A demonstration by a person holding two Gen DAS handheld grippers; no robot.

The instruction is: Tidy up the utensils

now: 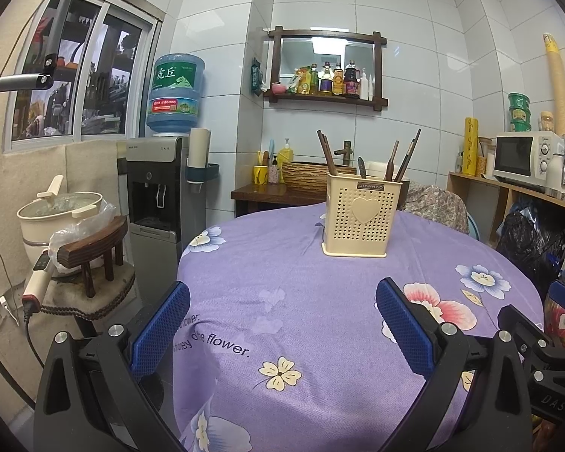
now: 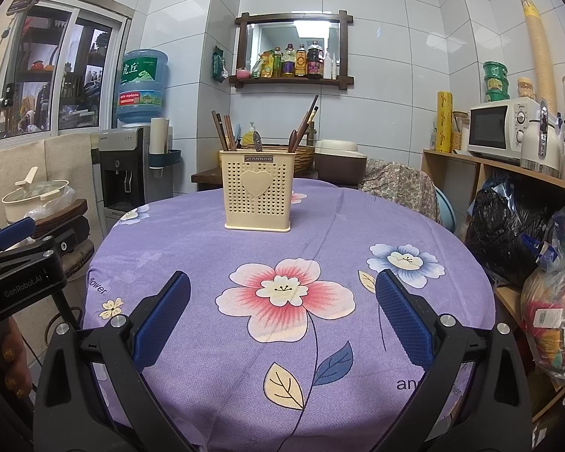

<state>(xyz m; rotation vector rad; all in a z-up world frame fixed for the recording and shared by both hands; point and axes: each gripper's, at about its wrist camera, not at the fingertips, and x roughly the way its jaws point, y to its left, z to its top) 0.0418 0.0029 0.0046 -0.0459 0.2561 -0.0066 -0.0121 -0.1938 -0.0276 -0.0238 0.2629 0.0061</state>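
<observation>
I have both grippers hanging over the near edge of the round table (image 2: 414, 226), jaws spread wide and empty: the left gripper (image 1: 282, 324) and the right gripper (image 2: 282, 316) each show only purple cloth between their blue pads. The cream utensil holder (image 2: 258, 190) stands upright toward the far side of the table, well ahead of both. From the right wrist it sits almost dead ahead, a touch left of centre; from the left wrist it lies ahead and off to the right (image 1: 361, 218). I judge the right gripper better lined up for a straight reach. The utensils (image 2: 301, 130) already stand in the holder, handles pointing up and leaning outward, so any grasp would come from above along those near-vertical shafts.
</observation>
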